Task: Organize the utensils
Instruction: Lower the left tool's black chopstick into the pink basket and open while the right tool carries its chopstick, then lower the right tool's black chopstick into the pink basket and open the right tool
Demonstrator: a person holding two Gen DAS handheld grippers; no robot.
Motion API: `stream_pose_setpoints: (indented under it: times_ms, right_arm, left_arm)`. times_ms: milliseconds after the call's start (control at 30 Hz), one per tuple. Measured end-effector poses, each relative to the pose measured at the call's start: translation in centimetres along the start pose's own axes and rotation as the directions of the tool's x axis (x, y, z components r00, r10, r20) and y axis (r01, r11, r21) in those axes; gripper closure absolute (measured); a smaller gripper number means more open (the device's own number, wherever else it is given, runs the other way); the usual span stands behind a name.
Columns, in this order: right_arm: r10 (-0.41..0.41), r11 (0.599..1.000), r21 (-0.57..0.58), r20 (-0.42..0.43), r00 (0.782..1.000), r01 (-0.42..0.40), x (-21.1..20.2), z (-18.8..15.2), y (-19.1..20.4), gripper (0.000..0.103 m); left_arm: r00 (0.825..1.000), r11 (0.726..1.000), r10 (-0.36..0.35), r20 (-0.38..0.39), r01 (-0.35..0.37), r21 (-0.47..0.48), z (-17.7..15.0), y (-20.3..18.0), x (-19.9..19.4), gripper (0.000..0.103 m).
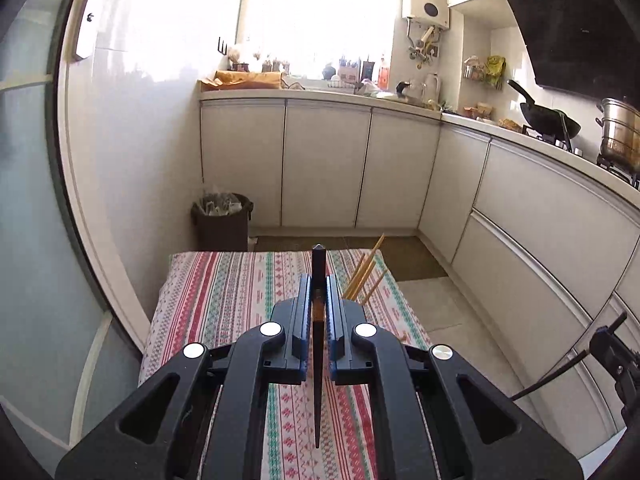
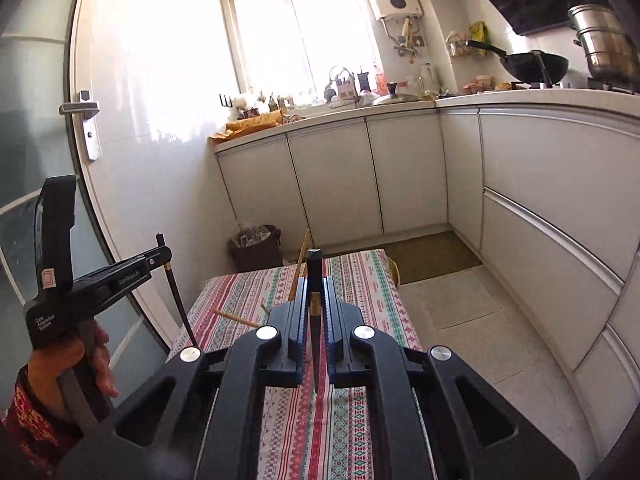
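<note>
Left gripper point(image 1: 318, 286) pinches a dark chopstick point(image 1: 318, 380) upright, low centre of its frame; right gripper point(image 2: 318, 288) clamps a second dark chopstick point(image 2: 316, 344) likewise. Pale wooden chopsticks point(image 1: 366, 270) rise behind the fingers, seemingly from a holder, base hidden, over the striped tablecloth point(image 1: 224, 288).

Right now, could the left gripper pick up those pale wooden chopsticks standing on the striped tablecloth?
Probably not yet. The left gripper is shut on a dark chopstick, so its jaws are taken. The pale wooden chopsticks stand just beyond, with nothing between them and the gripper.
</note>
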State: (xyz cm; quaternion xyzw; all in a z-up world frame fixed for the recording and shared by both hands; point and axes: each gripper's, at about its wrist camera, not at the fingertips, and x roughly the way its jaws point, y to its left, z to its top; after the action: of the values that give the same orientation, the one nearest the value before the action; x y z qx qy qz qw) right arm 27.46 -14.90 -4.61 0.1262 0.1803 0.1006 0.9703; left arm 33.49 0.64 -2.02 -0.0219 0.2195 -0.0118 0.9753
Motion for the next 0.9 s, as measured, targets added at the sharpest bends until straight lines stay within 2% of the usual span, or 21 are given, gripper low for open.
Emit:
stream_pose_setpoints:
  times_ms: [133,300,533,667,733,767,833,900]
  right_arm:
    - [0.003,0.999,0.037,0.025,1.0,-0.004,1.3,0.8,-1.2,0.096]
    - [0.01,0.998,0.054,0.029,1.0,-0.012,3.6,1.1,-2.6,0.096]
    - [-0.004,0.998,0.058,0.014,1.0,0.003,6.6,0.7,-4.3,0.096]
    - [-0.007,0.998,0.058,0.014,1.0,0.006,7.7,0.7,-4.7,0.096]
    - [-0.002,0.998,0.067,0.024,1.0,0.0,7.8,1.2,-4.8,0.096]
    - [0.003,0.998,0.07,0.034,0.999,-0.006,7.7,1.6,-4.6,0.096]
    - [0.017,0.997,0.078,0.062,0.998,-0.022,7.5,2.8,-4.2,0.096]
    - [0.042,0.996,0.08,0.091,0.995,-0.049,7.6,4.4,-3.3,0.096]
  left_arm:
    - [0.998,1.0,0.007,0.062,-0.008,0.001,2.7,-0.5,2.3,0.097]
    - [0.995,1.0,0.017,0.094,-0.016,-0.017,4.1,-1.0,6.8,0.097]
    - [0.996,0.998,0.039,0.086,-0.035,-0.056,3.1,-1.0,13.3,0.097]
    - [0.998,0.998,0.05,0.037,-0.049,-0.038,1.0,-0.8,16.4,0.096]
    - [1.0,0.999,0.021,0.009,-0.02,-0.027,-0.1,-0.8,17.0,0.093]
    - [1.0,1.0,0.012,0.007,-0.012,-0.014,-0.5,-0.8,16.7,0.085]
    - [0.999,1.0,0.017,0.05,-0.016,-0.013,-0.5,-0.3,14.8,0.076]
    - [0.995,0.998,0.024,0.1,-0.019,-0.052,0.3,0.8,11.7,0.075]
